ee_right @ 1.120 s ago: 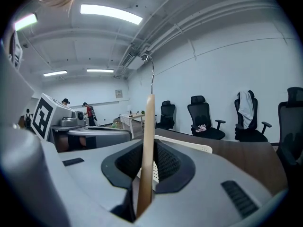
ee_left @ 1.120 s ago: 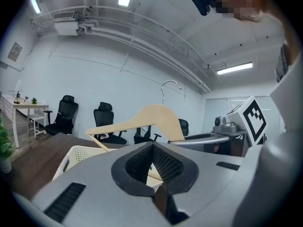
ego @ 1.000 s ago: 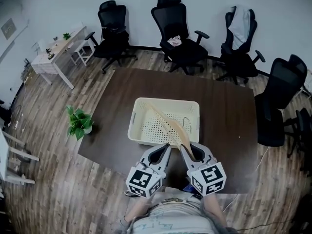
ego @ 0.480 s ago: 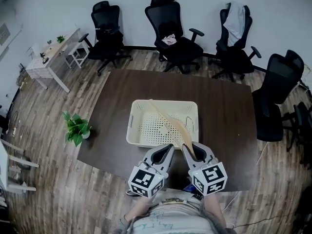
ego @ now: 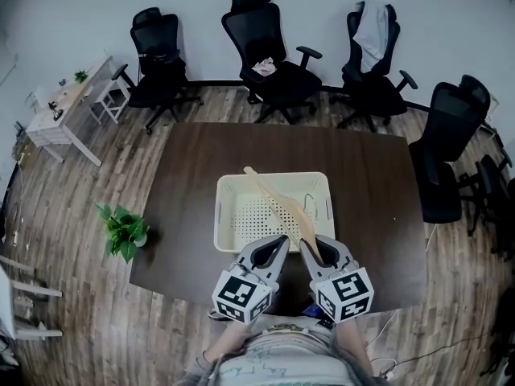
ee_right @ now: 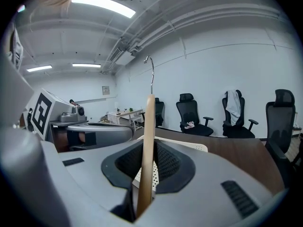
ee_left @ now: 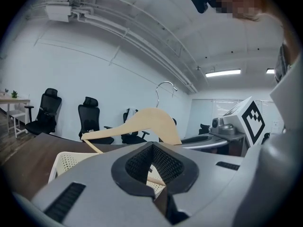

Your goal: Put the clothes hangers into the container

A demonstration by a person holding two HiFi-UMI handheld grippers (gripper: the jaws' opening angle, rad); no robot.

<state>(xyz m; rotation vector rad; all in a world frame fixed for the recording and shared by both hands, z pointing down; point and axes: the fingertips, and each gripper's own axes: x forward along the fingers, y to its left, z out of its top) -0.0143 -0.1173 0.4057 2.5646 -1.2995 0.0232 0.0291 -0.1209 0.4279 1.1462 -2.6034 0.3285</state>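
The right gripper [ego: 312, 246] is clamping the near end of the wooden hanger [ego: 280, 206], which is reaching toward 11 o'clock across the cream container [ego: 222, 215]. The left gripper [ego: 276, 246], jaws together and empty, is riding at its 9 o'clock. Both have been edging toward 12 o'clock over the last second, so lowering and release seem close.

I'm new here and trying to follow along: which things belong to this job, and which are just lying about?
Part of the job: pale wooden clothes hanger; cream perforated plastic basket; right tongs, clamped on the hanger; left tongs, shut and empty.
Just lying about: black office chairs; green potted plant on the floor; white side table; pale garment over a chair.
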